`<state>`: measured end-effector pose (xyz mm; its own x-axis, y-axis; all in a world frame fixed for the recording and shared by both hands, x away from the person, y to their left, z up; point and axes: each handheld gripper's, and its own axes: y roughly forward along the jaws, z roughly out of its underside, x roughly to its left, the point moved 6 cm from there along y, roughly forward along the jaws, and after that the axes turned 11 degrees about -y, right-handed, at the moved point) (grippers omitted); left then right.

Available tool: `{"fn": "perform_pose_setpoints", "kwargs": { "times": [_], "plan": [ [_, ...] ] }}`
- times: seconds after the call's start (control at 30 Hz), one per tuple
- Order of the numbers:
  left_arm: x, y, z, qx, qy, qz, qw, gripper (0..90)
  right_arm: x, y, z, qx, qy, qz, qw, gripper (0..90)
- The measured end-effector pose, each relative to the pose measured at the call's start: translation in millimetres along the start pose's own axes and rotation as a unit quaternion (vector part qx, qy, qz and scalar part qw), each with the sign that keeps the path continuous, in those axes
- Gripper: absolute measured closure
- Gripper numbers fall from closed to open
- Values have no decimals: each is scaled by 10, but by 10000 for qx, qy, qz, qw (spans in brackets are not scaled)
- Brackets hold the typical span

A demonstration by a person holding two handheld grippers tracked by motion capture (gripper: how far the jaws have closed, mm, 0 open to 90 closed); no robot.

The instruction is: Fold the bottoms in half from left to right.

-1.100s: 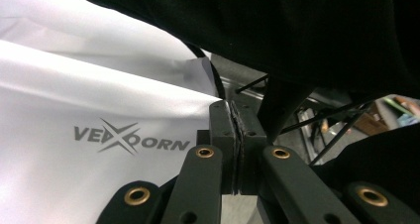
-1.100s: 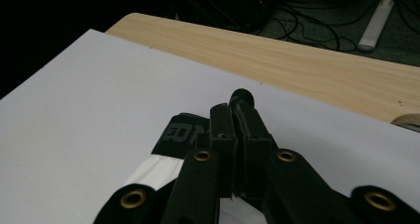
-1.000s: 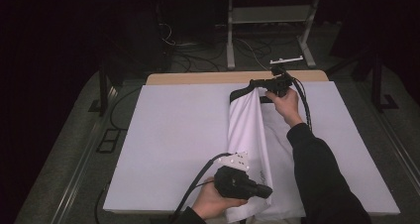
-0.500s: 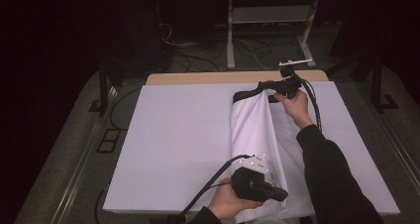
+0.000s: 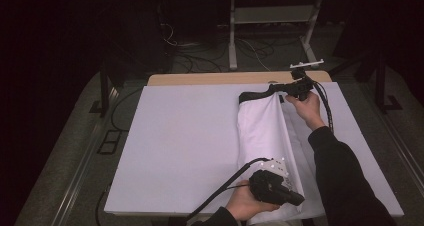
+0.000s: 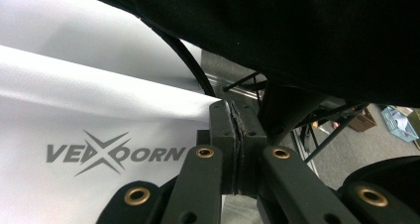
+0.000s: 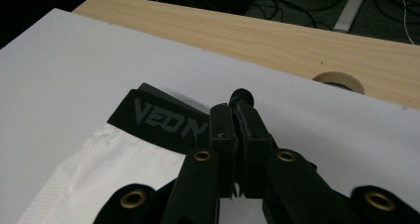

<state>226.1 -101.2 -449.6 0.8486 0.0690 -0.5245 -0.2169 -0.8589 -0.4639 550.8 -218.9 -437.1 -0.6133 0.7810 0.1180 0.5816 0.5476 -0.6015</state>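
My left claw (image 6: pixel 236 135) has its jaws pressed together on the edge of the white cloth (image 6: pixel 74 110); the cloth spreads away to the left, a grey VEXOORN print (image 6: pixel 116 153) on it just beside my jaws; a black sleeve (image 6: pixel 307 30) hangs across the top; a black cable (image 6: pixel 184 60) curves under it; floor (image 6: pixel 346 144) lies at right.
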Motion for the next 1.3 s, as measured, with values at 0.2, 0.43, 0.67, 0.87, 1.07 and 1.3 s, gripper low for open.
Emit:
{"fn": "perform_pose_setpoints", "kwargs": {
  "times": [0.2, 0.43, 0.67, 0.87, 1.07, 1.3],
  "plan": [
    [26, 154, -49, 142, -97, -83, 9998, 876, -105, -39, 97, 45, 43, 21, 10000, 855],
    [55, 339, -93, 313, -171, -133, 9993, 876, -191, -26, 198, 114, 102, 14, 9999, 854],
    [97, 476, -115, 426, -331, -188, 9984, 875, -220, 1, 231, 85, 108, -36, 9999, 854],
    [124, 567, -136, 442, -409, -163, 9981, 875, -241, -3, 247, 93, 92, -33, 9999, 854],
    [145, 627, -156, 461, -444, -134, 9979, 874, -263, -13, 261, 98, 118, -32, 9999, 854],
    [206, 702, -148, 441, -570, -50, 9974, 862, -292, -35, 278, 111, 156, -89, 9998, 845]
  ]
}}
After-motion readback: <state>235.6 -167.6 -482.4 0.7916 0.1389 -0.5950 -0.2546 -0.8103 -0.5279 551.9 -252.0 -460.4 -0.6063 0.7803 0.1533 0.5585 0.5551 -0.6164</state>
